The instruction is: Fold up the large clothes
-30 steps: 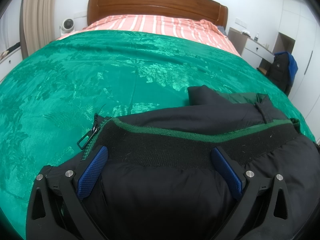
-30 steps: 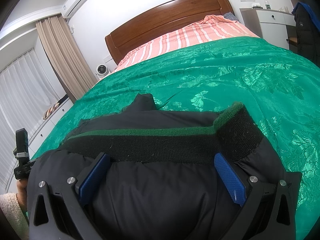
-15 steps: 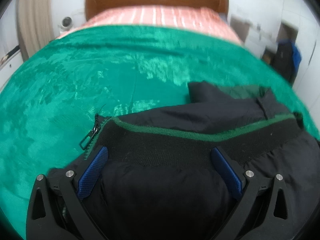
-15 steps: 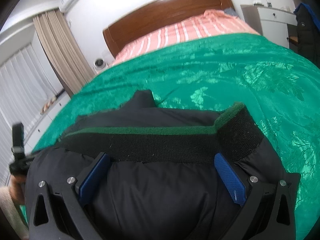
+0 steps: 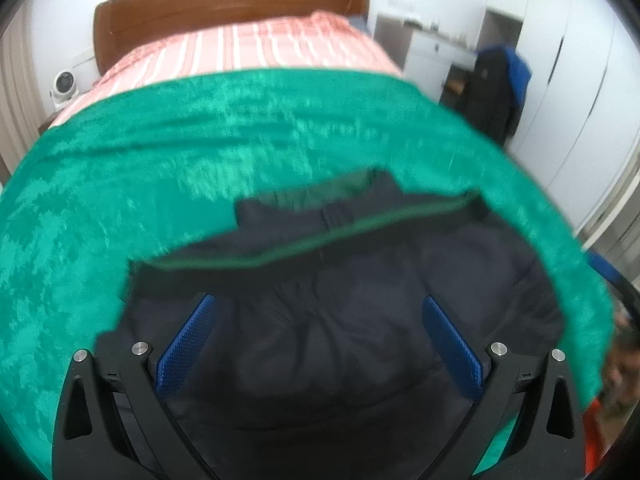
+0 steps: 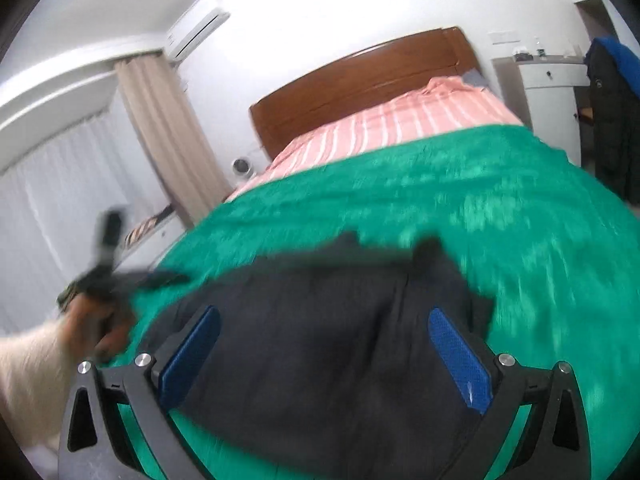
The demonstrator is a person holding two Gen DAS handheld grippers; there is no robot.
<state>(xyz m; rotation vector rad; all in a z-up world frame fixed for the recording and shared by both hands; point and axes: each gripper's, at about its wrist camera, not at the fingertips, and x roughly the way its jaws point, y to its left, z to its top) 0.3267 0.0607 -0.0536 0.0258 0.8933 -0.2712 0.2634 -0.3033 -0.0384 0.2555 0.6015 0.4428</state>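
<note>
While both views are smeared with motion blur, the layout is readable: a dark padded jacket (image 5: 332, 320) lies on the green bedspread (image 5: 120, 184) in the lower centre of the left wrist frame, and in the right wrist frame it fills the lower middle. The left gripper (image 5: 320, 340) has its blue pads (image 5: 186, 346) spread wide, one at lower left and one at lower right, with jacket fabric showing between them; whether the pads touch the cloth cannot be told, but nothing is pinched. The right gripper (image 6: 324, 352) stands the same way, jaws released and splayed over the dark cloth. In the right view the person's left hand (image 6: 100, 320) shows at the left edge, blurred, holding the other tool. The jacket's ribbed band with its green edge line (image 5: 320, 240) runs nearly side to side across the frame, rising slightly to the right, so the garment's long axis appears to lie across the bed, parallel to the wooden headboard (image 5: 224, 4) at the top. To do this step well, I judge each gripper should go to one end of that band, close fully on the thick hem rather than on the slippery shell, and both should carry it together so the fold line stays straight and the padding does not bunch.
</note>
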